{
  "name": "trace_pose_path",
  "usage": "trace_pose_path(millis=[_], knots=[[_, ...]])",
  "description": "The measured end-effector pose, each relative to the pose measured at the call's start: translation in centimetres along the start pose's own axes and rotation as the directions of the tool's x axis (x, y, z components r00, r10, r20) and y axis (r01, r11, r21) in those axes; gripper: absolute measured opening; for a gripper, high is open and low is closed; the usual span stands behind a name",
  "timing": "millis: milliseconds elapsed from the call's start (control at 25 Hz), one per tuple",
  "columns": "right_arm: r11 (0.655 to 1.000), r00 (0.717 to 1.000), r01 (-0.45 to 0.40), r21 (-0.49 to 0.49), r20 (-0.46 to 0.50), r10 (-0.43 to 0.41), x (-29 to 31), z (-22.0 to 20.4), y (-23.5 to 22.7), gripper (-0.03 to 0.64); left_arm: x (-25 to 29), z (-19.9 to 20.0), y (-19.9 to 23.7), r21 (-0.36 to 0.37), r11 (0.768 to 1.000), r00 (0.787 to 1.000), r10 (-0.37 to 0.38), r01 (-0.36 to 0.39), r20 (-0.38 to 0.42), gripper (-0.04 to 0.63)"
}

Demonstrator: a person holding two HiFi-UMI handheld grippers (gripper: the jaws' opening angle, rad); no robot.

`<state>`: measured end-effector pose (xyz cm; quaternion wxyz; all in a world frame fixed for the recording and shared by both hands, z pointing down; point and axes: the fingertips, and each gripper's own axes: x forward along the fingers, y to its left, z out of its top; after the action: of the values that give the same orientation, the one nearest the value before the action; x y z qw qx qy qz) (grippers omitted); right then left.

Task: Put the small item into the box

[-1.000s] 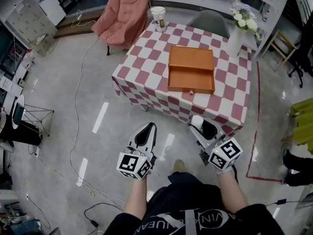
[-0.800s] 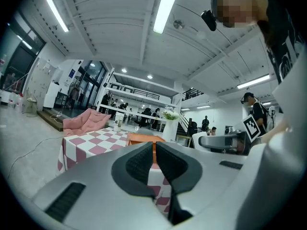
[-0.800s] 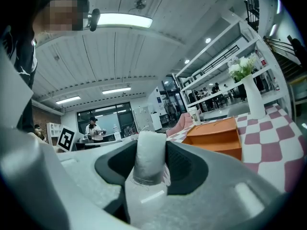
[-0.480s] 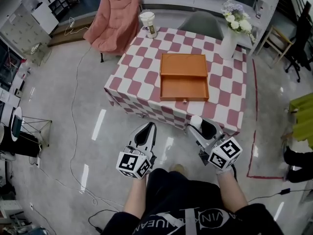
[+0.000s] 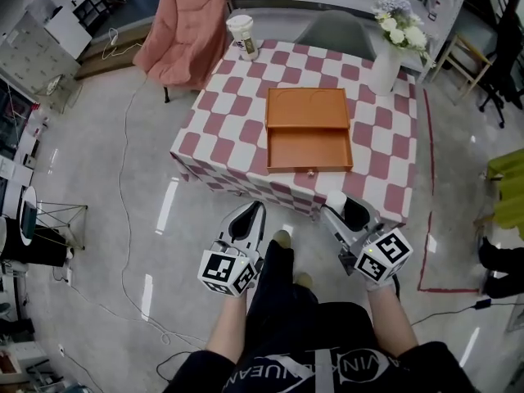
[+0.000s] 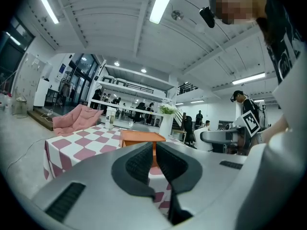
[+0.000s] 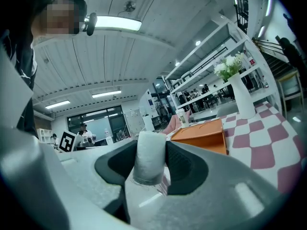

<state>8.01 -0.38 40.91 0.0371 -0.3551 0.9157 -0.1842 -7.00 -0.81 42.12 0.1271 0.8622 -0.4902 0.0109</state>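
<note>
An open orange box (image 5: 309, 129) lies on the red-and-white checkered table (image 5: 231, 113), its tray part toward me; it also shows as the orange box (image 7: 204, 134) past my right jaws and as the orange box (image 6: 140, 138) beyond my left jaws. My right gripper (image 5: 345, 211) is shut on a small white cylinder (image 7: 149, 157), held short of the table's near edge. My left gripper (image 5: 246, 219) is shut with nothing in it, over the floor to the left.
A paper cup (image 5: 242, 37) stands at the table's far left corner and a white vase of flowers (image 5: 388, 47) at the far right. A pink chair (image 5: 184, 31) and a grey chair (image 5: 336, 33) stand behind the table. Cables run over the floor at left.
The table and box have drawn closer and shifted slightly left in the head view as I walked forward. Both grippers keep their pose, the right still holding the white cylinder.
</note>
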Motion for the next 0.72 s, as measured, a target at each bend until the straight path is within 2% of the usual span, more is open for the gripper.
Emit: trace_pose_path(millis=[440,720], knots=[[0.997,0.997,0.077,0.002,-0.011,-0.077,4.3,1.9,-4.2,0.183,7.1,2.0,4.2,0.034,0.997,0.998,-0.064,0.064,-0.004,0.025],[0.994,0.992,0.107,-0.018,-0.066,-0.108,7.8,1.9,-6.3,0.183,10.6,2.2,6.9,0.050,0.993,0.994,-0.103,0.104,-0.037,0.023]])
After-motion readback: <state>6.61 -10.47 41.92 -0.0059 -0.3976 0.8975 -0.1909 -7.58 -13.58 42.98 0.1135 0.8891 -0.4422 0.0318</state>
